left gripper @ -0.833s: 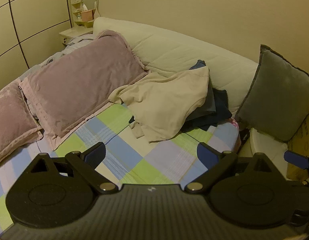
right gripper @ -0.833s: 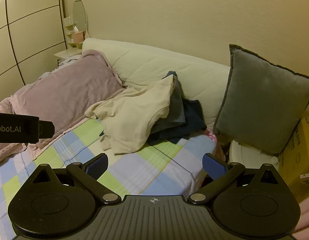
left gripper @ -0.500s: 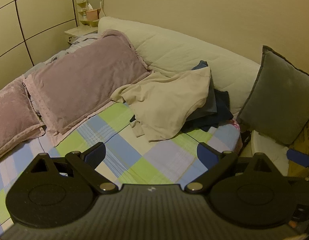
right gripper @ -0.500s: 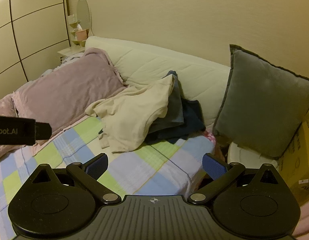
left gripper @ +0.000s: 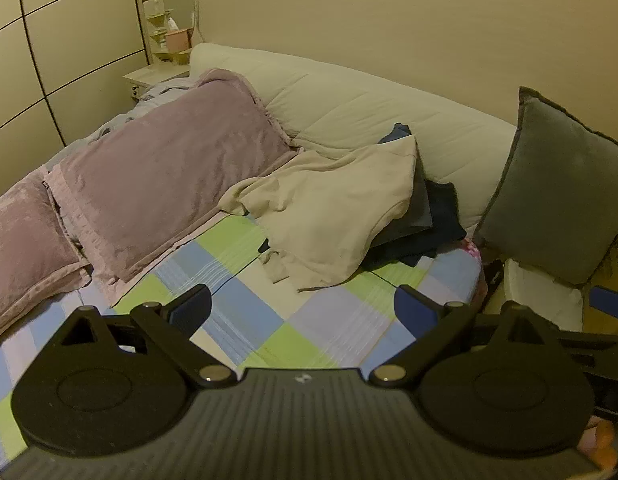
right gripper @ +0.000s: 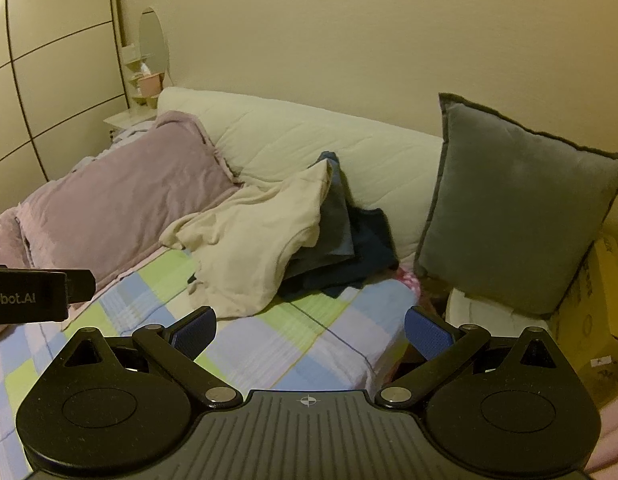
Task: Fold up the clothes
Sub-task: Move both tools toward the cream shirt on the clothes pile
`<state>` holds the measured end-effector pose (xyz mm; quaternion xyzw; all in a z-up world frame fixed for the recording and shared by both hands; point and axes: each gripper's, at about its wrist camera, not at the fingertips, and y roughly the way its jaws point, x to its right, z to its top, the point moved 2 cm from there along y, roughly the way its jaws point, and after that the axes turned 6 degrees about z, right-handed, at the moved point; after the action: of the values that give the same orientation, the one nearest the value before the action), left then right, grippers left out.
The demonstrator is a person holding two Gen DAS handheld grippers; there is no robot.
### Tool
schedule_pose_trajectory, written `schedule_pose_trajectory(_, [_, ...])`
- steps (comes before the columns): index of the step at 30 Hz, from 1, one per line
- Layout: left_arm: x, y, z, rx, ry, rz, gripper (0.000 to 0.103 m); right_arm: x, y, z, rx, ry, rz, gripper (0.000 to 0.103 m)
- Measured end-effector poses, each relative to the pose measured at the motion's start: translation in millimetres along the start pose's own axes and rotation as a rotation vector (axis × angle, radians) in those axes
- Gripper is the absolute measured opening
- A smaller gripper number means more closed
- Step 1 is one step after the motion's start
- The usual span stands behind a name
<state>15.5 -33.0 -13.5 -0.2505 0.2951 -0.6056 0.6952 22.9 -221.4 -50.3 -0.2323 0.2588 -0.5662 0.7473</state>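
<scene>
Since the earlier frames both cameras have drifted slightly, so the pile sits a little differently in view, while the clothes themselves have not shifted; the left gripper (left gripper: 303,307) and the right gripper (right gripper: 311,330) hover above the checked bedsheet (left gripper: 329,332), each with its fingers spread wide and nothing between them. The cream garment (left gripper: 341,208) lies rumpled and unfolded, draped over a grey garment (right gripper: 335,232) and a dark blue garment (right gripper: 369,248), all heaped against the cream headboard (left gripper: 369,108) at the far side of the bed; no folded item shows in either view, so by the look of it the whole pile is left to fold. Around it, a mauve pillow (left gripper: 169,176) touches the pile's left edge and a grey cushion (right gripper: 517,208) stands just beside its right; the open sheet nearer the grippers offers flat room for folding.
</scene>
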Motion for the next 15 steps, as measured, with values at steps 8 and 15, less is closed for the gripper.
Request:
schedule_pose_trajectory(8, [-16.2,6.6,8.7,0.003,0.021,-0.019,0.097,-10.3,1.6,11.1,0.012,0.032,-0.032,0.103])
schedule_pose_trajectory(15, [-38.1,13.9,17.0,0.005,0.034,-0.019,0.097,-28.8,6.7,18.0,0.021,0.059,-0.045,0.103])
